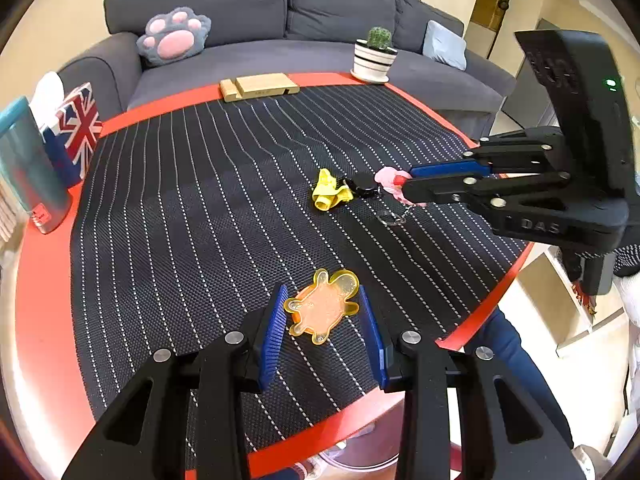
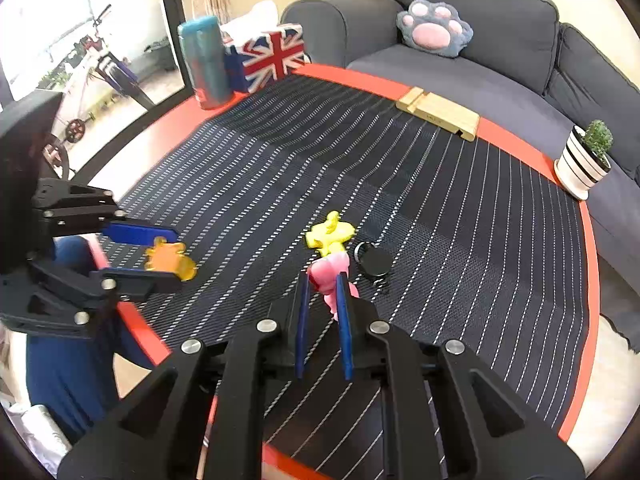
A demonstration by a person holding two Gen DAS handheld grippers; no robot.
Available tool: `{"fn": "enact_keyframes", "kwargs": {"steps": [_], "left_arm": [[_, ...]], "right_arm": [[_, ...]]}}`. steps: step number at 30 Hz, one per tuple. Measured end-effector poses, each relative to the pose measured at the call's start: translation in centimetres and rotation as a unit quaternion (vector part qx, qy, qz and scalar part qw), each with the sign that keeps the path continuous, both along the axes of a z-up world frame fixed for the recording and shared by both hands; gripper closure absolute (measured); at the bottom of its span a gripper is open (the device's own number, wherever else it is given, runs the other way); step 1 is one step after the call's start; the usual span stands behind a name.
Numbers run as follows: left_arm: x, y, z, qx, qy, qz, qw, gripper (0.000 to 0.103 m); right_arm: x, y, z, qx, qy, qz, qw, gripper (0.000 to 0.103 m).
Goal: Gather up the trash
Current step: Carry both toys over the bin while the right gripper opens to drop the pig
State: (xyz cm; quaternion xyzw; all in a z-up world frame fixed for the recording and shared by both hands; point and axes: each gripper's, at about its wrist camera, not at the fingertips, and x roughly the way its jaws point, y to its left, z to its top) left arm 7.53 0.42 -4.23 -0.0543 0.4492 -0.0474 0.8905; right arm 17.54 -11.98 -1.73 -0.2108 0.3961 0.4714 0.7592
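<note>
An orange-yellow turtle-shaped piece (image 1: 322,306) lies on the black striped mat between the blue pads of my left gripper (image 1: 324,292), which stands open around it; it also shows in the right wrist view (image 2: 170,261). My right gripper (image 2: 322,280) is shut on a pink crumpled item (image 2: 332,274), also seen in the left wrist view (image 1: 390,182). A yellow crumpled piece (image 1: 330,190) and a black round key reel (image 1: 362,186) lie just beside the pink item.
A wooden stand (image 1: 258,86), a potted cactus (image 1: 376,56), a Union Jack tissue box (image 1: 78,128) and a teal tumbler (image 1: 28,168) stand around the round red table's rim (image 1: 36,280). A grey sofa (image 1: 280,12) is behind.
</note>
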Motion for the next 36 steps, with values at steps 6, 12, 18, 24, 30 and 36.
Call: {"fn": "enact_keyframes", "kwargs": {"steps": [6,12,18,24,30,36], "left_arm": [[-1.1,-1.1,1.0,0.005,-0.012,-0.007,0.9999,0.067],[-2.9,-2.5,1.7,0.012,-0.023,-0.018,0.9995,0.067],[-5.0,-3.9,2.1,0.013,-0.033,-0.030,0.9989,0.067],[-6.8,-4.7,2.2,0.007,-0.039,-0.034,0.9986,0.067],[-8.4,-5.2,1.6,-0.003,-0.036,-0.036,0.9987,0.067],[-9.6,-5.3,0.8,-0.011,-0.029,-0.033,0.9990,0.067]], "right_arm": [[-2.5,-1.8,1.3,0.018,-0.007,0.002,1.000,0.090],[-5.4,-4.1,2.7,0.046,-0.005,0.003,0.999,0.090],[-8.3,-6.6,3.4,0.073,0.000,0.004,0.997,0.090],[-11.0,-8.5,2.6,0.080,0.019,0.006,0.997,0.090],[-13.1,-9.5,1.1,0.080,0.043,0.007,0.996,0.090],[-14.3,-9.6,-0.4,0.075,0.065,0.013,0.995,0.090]]}}
